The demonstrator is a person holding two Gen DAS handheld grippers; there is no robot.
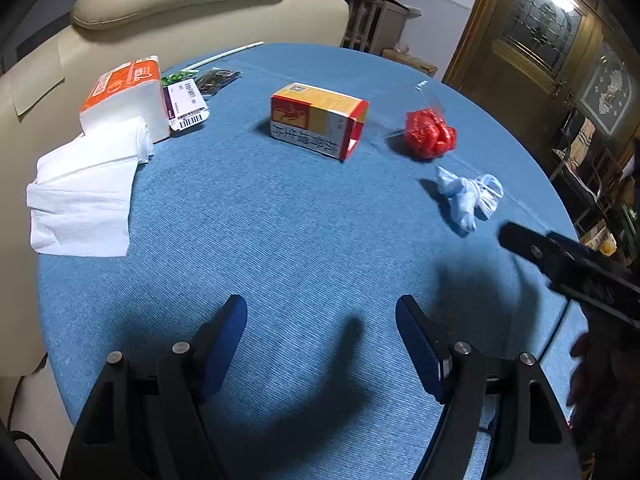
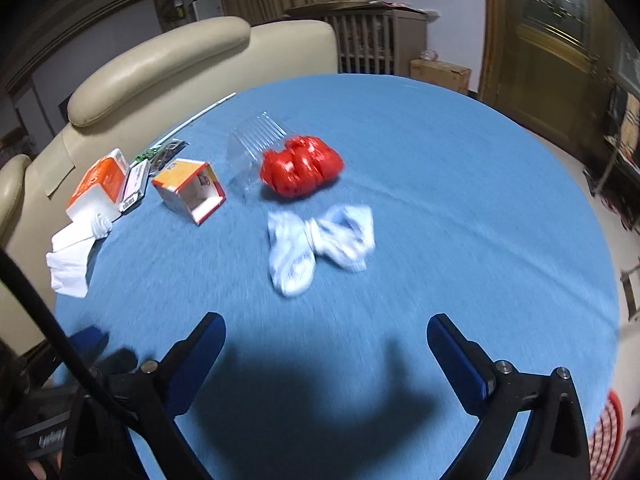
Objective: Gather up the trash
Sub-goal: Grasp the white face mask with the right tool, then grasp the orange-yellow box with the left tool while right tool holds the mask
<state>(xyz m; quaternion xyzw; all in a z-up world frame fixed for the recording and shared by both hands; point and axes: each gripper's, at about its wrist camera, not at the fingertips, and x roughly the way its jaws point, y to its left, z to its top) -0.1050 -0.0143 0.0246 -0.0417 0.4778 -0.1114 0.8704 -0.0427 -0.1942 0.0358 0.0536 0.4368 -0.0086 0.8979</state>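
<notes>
A round table with a blue cloth (image 1: 280, 240) (image 2: 440, 200) holds the litter. A crumpled white and pale blue wad (image 1: 468, 196) (image 2: 320, 246) lies right of centre. A crumpled red plastic bag (image 1: 430, 134) (image 2: 302, 170) lies behind it, beside a clear plastic container (image 2: 256, 140) on its side. An empty red and yellow carton (image 1: 318, 118) (image 2: 190, 190) stands mid-table. My left gripper (image 1: 320, 324) is open and empty near the front edge. My right gripper (image 2: 326, 340) is open and empty, in front of the wad; it also shows in the left wrist view (image 1: 520, 240).
An orange tissue pack (image 1: 128, 96) (image 2: 100, 188) with loose white tissues (image 1: 84, 196) (image 2: 74, 260) sits at the left, next to a barcode label (image 1: 186, 106) and small wrappers (image 1: 216, 78). A cream leather chair (image 1: 180, 4) (image 2: 168, 64) stands behind the table. A wooden cabinet (image 1: 560, 60) stands right.
</notes>
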